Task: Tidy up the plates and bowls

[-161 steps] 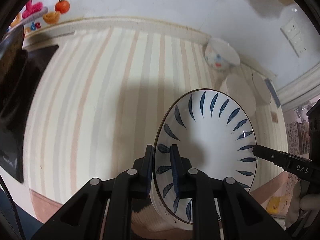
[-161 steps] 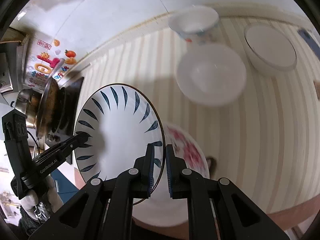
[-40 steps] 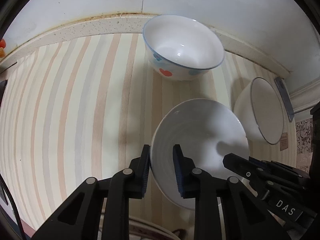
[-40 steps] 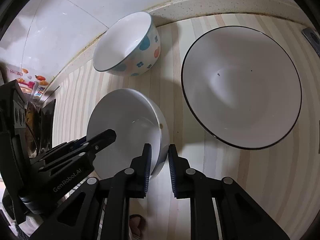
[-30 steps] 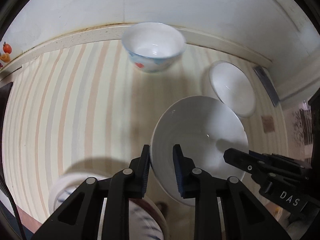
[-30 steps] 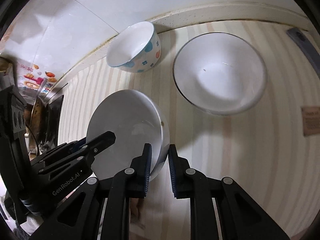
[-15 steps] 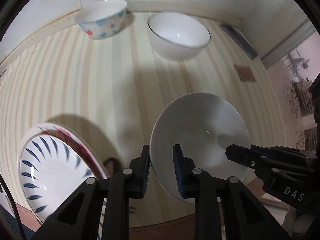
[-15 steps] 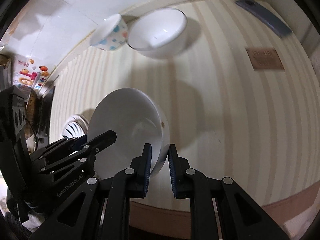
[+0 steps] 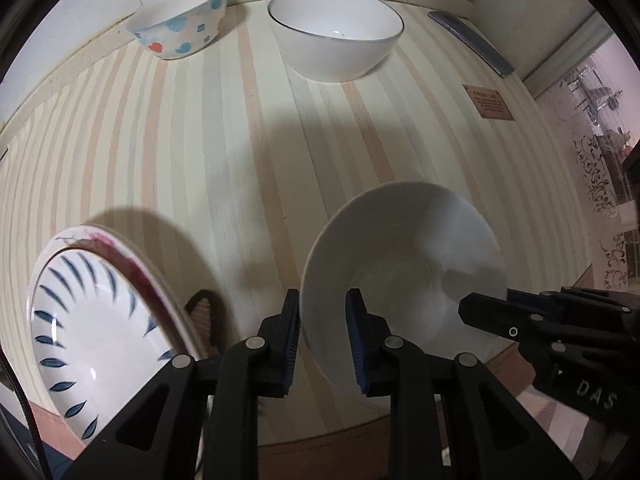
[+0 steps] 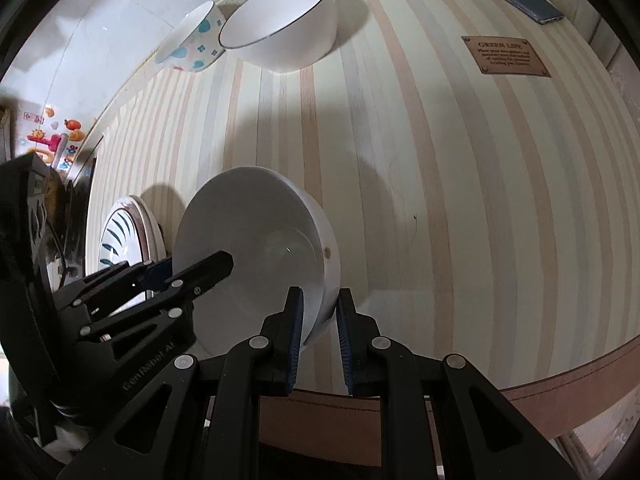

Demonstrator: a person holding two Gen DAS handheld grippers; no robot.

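Both grippers clamp opposite rims of one plain white bowl [image 9: 404, 276], the left gripper [image 9: 323, 344] on its left rim and the right gripper [image 10: 318, 336] on its right, holding it tilted over the striped table [image 9: 200, 140] near the front edge. Just left of it, at the front-left corner, lies the blue-leaf plate [image 9: 84, 328] atop a red-flowered one. Along the back edge, the spotted bowl [image 9: 180, 20] and dark-rimmed bowl [image 9: 336, 36] leave the middle bare.

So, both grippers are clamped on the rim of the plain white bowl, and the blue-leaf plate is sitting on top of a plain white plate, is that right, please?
Not quite. Both the left gripper and right gripper do clamp the plain white bowl's rim, but the blue-leaf plate sits on a plate with a red floral pattern, not a plain white one. The left wrist view shows this.
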